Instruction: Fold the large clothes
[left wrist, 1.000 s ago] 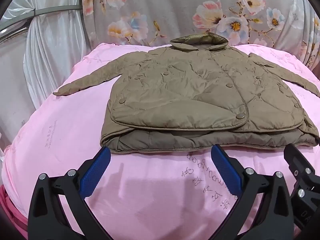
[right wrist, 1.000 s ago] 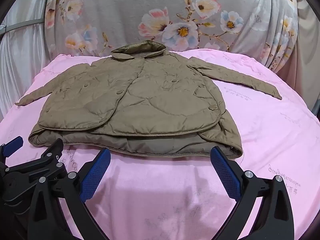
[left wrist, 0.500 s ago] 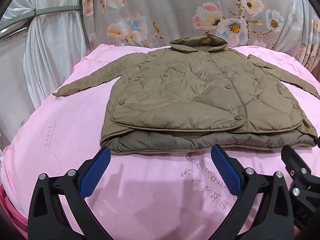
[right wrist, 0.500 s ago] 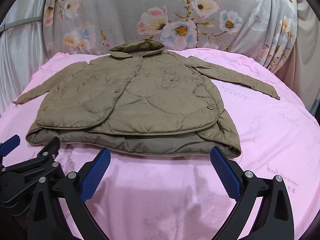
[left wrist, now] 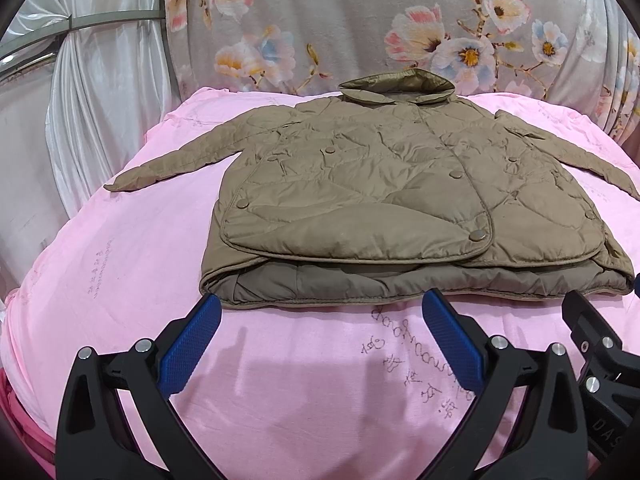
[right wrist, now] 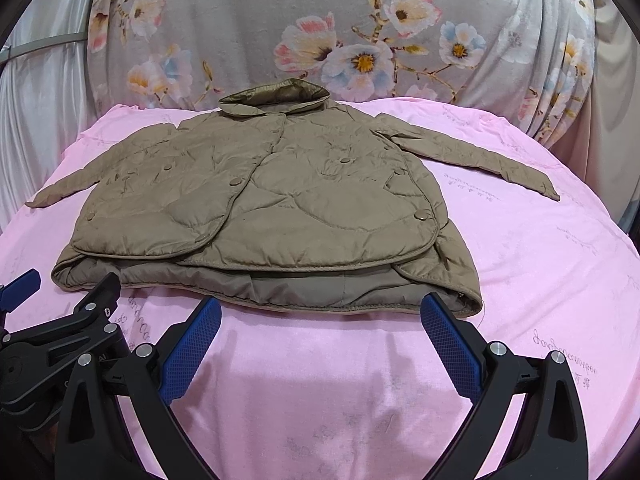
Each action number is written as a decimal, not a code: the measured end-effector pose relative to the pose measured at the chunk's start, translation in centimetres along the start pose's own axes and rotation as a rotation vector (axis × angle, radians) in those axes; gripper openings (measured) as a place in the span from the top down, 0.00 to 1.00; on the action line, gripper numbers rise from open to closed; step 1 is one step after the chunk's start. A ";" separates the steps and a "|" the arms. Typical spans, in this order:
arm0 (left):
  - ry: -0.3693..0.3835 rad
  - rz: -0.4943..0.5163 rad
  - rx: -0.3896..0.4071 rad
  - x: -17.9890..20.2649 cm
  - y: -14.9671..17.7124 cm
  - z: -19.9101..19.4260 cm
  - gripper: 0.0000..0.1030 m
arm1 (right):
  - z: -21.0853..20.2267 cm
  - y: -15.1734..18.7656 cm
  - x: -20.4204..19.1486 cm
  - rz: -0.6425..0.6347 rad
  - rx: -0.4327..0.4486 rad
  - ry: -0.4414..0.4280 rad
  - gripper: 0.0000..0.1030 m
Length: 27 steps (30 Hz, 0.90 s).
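Gaping grippers (left wrist: 320, 322) (right wrist: 320, 322), holding nothing

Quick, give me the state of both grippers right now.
Left gripper: open, holding nothing, just short of the jacket hem.
Right gripper: open, holding nothing, at the hem's near edge.

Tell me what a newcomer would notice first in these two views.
First, the olive quilted jacket spread flat in the middle of the pink bedcover, its collar at the far side and both sleeves stretched outward. Behind it hangs a grey floral cloth. In the foreground, the left gripper and right gripper are open and empty, just short of the jacket's near hem.
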<state>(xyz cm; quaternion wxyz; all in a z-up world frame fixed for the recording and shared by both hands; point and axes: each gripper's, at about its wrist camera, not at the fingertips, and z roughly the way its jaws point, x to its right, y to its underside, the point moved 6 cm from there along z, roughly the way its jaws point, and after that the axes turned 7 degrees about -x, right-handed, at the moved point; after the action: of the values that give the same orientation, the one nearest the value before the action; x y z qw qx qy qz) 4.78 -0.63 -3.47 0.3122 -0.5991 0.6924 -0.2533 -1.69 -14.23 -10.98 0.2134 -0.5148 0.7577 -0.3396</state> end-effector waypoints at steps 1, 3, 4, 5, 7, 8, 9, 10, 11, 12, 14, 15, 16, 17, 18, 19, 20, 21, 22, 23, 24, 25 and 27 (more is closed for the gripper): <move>0.001 0.002 0.000 -0.4 0.1 0.1 0.05 | 0.0 0.0 0.0 0.000 0.000 0.000 0.05; 0.002 0.001 -0.002 -0.5 0.1 0.2 0.05 | 0.0 0.0 0.0 0.000 0.002 0.000 0.05; 0.002 0.001 -0.002 -0.5 0.1 0.2 0.05 | -0.1 0.0 0.0 0.001 0.002 -0.001 0.05; 0.002 0.002 -0.002 -0.4 0.1 0.1 0.05 | -0.1 -0.1 0.0 0.001 0.003 0.000 0.05; 0.001 0.002 -0.002 -0.3 0.0 0.1 0.05 | -0.1 -0.1 0.0 0.001 0.001 0.000 0.05; 0.001 0.002 -0.002 -0.2 0.0 0.0 0.05 | -0.1 0.0 0.0 0.001 0.002 0.000 0.05; 0.004 0.001 -0.001 -0.6 0.1 0.2 0.05 | -0.1 0.0 0.0 0.001 0.002 -0.001 0.05; 0.004 0.001 -0.002 -0.6 0.1 0.2 0.05 | -0.1 0.0 0.1 0.001 0.002 -0.001 0.05; 0.004 0.001 -0.002 -0.6 0.1 0.2 0.05 | -0.1 0.0 0.1 0.001 0.002 -0.001 0.05; 0.004 0.001 -0.002 -0.6 0.1 0.2 0.05 | -0.1 0.0 0.1 0.001 0.002 -0.001 0.05; 0.005 0.001 -0.001 -0.6 0.1 0.2 0.05 | -0.1 0.0 0.1 0.001 0.002 -0.001 0.05; 0.005 0.001 -0.001 -0.7 0.1 0.2 0.05 | -0.1 0.0 0.1 0.001 0.003 -0.001 0.05; 0.005 0.001 -0.001 -0.7 0.1 0.3 0.05 | -0.1 0.0 0.1 0.001 0.003 -0.001 0.05; 0.005 0.001 -0.001 -0.7 0.1 0.3 0.05 | -0.1 0.0 0.1 0.001 0.003 -0.001 0.05; 0.004 0.001 -0.001 -0.7 0.1 0.3 0.05 | -0.1 0.0 0.1 0.001 0.003 -0.001 0.05; 0.004 0.001 -0.001 -0.7 0.1 0.3 0.05 | -0.1 0.0 0.1 0.002 0.003 -0.002 0.05; 0.006 0.001 -0.001 -0.7 0.1 0.3 0.05 | -0.1 0.0 0.1 0.002 0.003 -0.002 0.05; 0.005 0.000 -0.001 -0.7 0.1 0.3 0.05 | -0.1 0.0 0.1 0.002 0.003 -0.002 0.05; 0.005 0.000 -0.001 -0.7 0.1 0.2 0.05 | -0.1 0.0 0.1 0.002 0.003 -0.002 0.05; 0.006 0.000 -0.001 -0.7 0.1 0.3 0.05 | -0.1 0.0 0.1 0.002 0.004 -0.002 0.05; 0.006 0.000 -0.002 -0.7 0.1 0.2 0.05 | -0.1 0.0 0.1 0.003 0.004 -0.002 0.05; 0.006 0.001 -0.002 -0.7 0.1 0.3 0.05 | -0.1 0.0 0.1 0.002 0.004 -0.002 0.05; 0.006 0.001 -0.001 -0.7 0.1 0.3 0.05 | -0.1 0.0 0.2 0.002 0.004 -0.002 0.05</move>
<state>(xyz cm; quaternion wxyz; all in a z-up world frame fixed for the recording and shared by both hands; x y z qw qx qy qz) 4.95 0.10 -3.66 0.3097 -0.5983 0.6937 -0.2546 -1.87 -14.32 -10.91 0.2155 -0.5139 0.7574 -0.3403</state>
